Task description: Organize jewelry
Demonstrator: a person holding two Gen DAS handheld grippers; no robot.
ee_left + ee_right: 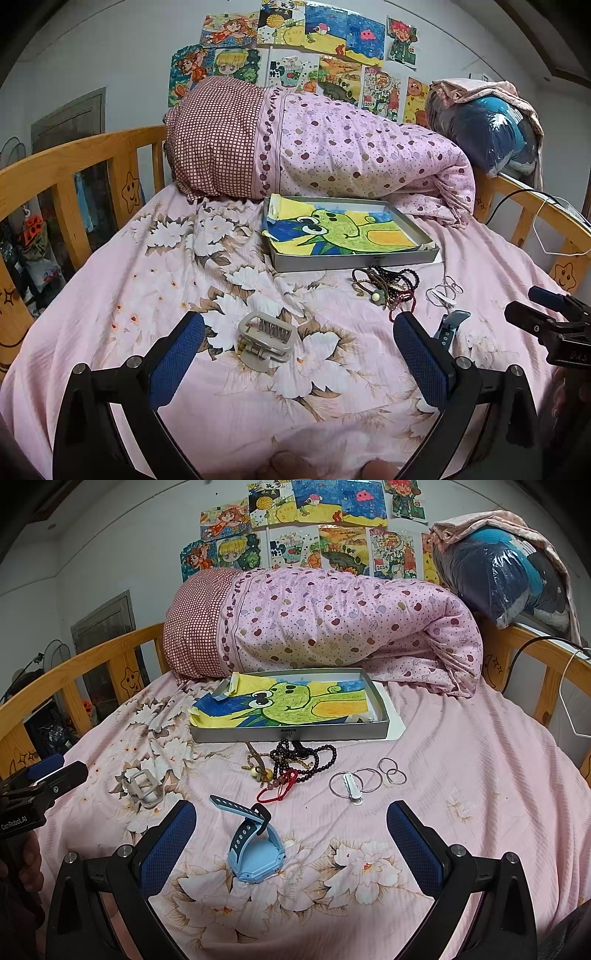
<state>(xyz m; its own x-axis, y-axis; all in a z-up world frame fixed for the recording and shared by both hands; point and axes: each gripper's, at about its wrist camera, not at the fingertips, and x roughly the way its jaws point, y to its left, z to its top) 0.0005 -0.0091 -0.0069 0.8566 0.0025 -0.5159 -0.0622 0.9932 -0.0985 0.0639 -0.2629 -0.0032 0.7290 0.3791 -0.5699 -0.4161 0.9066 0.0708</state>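
A shallow grey tin tray [354, 260] [288, 734] lined with a frog drawing lies on the pink bed. In front of it sits a tangle of dark bead bracelets and red cord [388, 282] [295, 766]. Silver rings and a white clip [364, 781] [445, 291] lie to its right. A beige hair claw [266, 341] [142, 786] rests between my left gripper's fingers; the left gripper [299, 354] is open above it. A blue watch [255, 843] [452, 326] lies inside my open right gripper [291, 843].
A rolled pink quilt [332, 151] [332, 627] lies behind the tray. Wooden bed rails [74, 162] [535, 646] run along both sides. A plastic-wrapped blue bundle [506, 576] sits on the right rail. Cables [546, 225] hang at the right. Flowered sheet surrounds the items.
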